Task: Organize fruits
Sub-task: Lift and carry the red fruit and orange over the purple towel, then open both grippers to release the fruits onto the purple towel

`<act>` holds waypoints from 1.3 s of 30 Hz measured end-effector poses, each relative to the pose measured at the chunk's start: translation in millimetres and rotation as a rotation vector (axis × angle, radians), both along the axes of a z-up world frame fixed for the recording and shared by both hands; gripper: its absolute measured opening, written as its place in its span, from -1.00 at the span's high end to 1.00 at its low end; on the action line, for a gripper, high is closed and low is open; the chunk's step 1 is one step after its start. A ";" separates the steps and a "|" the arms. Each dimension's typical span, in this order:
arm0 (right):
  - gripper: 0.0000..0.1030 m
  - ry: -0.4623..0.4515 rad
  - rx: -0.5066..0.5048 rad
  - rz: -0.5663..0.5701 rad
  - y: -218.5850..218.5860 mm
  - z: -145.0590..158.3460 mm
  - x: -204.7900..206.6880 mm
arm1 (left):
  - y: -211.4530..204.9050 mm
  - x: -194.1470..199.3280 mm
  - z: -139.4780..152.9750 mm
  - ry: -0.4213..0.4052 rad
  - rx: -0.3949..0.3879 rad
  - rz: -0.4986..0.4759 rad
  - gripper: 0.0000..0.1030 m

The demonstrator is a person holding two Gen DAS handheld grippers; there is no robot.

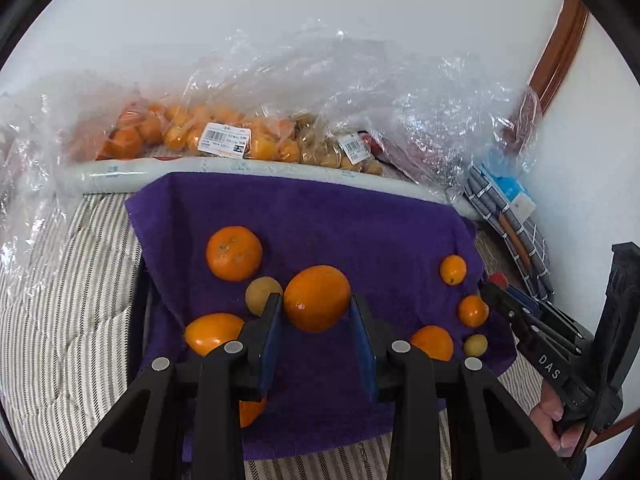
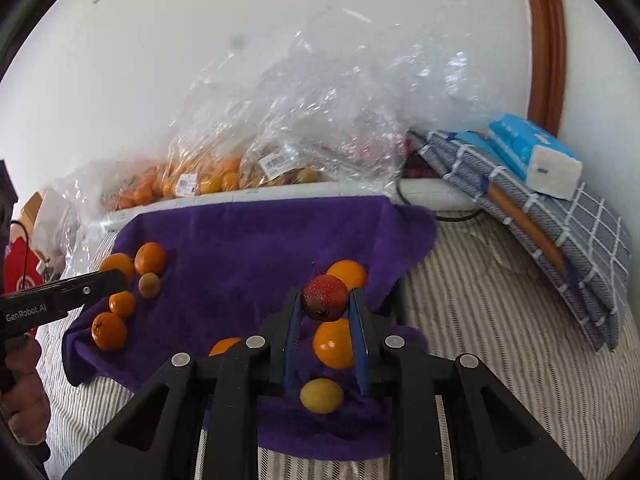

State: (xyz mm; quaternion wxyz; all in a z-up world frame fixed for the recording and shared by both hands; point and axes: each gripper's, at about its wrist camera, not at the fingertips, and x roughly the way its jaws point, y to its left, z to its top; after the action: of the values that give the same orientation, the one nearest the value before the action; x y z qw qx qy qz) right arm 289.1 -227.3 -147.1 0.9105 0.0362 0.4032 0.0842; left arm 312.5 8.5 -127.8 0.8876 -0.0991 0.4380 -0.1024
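A purple towel [image 1: 360,220] lies on the striped bed with loose fruit on it. My left gripper [image 1: 316,308] is shut on a large orange [image 1: 316,298], held just above the towel. Around it lie another orange [image 1: 234,253], a tan round fruit [image 1: 261,294] and small oranges [image 1: 453,269] at the right. My right gripper [image 2: 325,300] is shut on a small red fruit [image 2: 324,297] and holds it above an orange [image 2: 334,343] and a yellow fruit [image 2: 321,395]. The left gripper's finger shows in the right wrist view [image 2: 92,284].
Clear plastic bags of oranges [image 1: 192,132] and brown fruit [image 1: 332,148] lie behind the towel by the wall. Folded checked cloths [image 2: 560,220] with a blue tissue pack [image 2: 532,156] sit at the right. A striped bedsheet [image 2: 500,320] surrounds the towel.
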 end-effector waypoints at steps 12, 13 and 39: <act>0.54 0.055 0.000 0.105 25.7 -27.3 4.1 | -2.3 -2.3 -26.2 0.067 0.000 -0.023 0.38; 0.54 0.058 -0.001 0.107 26.1 -28.6 4.5 | -2.2 -2.9 -27.5 0.069 0.002 -0.021 0.38; -0.33 0.077 0.009 -0.021 16.1 37.8 -59.0 | 22.5 -83.9 35.2 -0.026 -0.020 0.051 0.02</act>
State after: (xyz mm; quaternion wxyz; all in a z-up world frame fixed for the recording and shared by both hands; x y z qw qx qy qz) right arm 230.0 -211.1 -109.2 0.8951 0.0479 0.4370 0.0749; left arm 228.6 31.0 -92.7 0.8945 -0.1177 0.4227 -0.0855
